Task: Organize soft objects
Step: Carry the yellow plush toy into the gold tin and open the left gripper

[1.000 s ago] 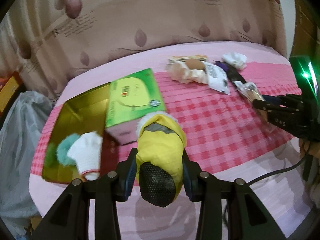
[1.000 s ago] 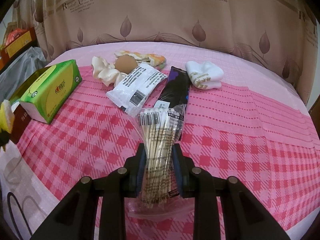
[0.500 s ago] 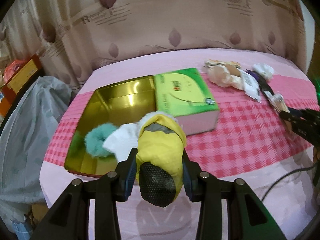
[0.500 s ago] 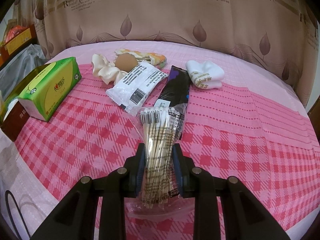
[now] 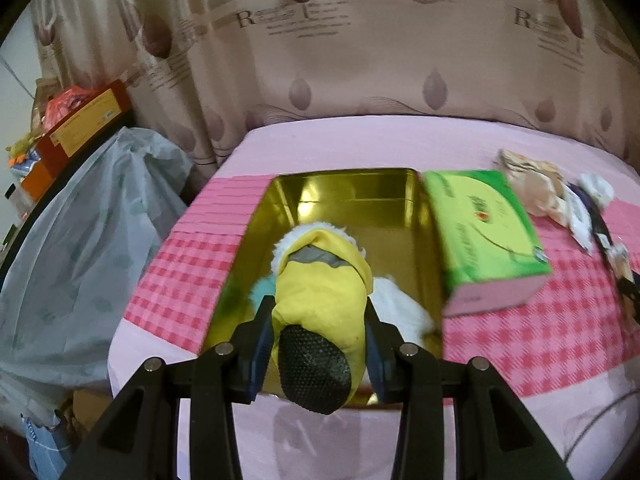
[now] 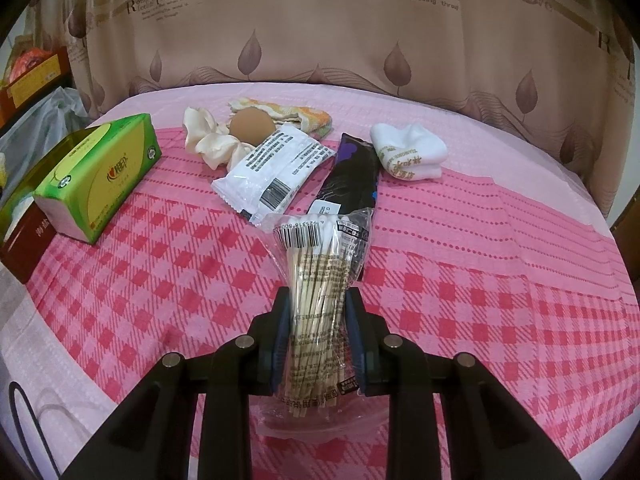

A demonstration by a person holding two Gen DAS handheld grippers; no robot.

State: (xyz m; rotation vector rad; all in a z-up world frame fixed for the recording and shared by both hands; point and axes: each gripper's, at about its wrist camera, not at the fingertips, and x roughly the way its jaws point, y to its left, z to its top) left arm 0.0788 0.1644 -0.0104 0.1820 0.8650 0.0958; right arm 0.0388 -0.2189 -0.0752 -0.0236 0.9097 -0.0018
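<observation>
Yellow slipper (image 5: 320,292) pinched in left fingers (image 5: 262,344) above gold tin (image 5: 356,188), tilted down.

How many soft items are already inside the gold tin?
2 visible: a teal fluffy piece and a white cloth item at the gold tin's near end. The yellow slipper in the left gripper may hide more.

The yellow slipper (image 5: 320,300) hides most of the white and teal soft things (image 5: 400,304) in the tin (image 5: 352,192) — unidentifiable.
</observation>
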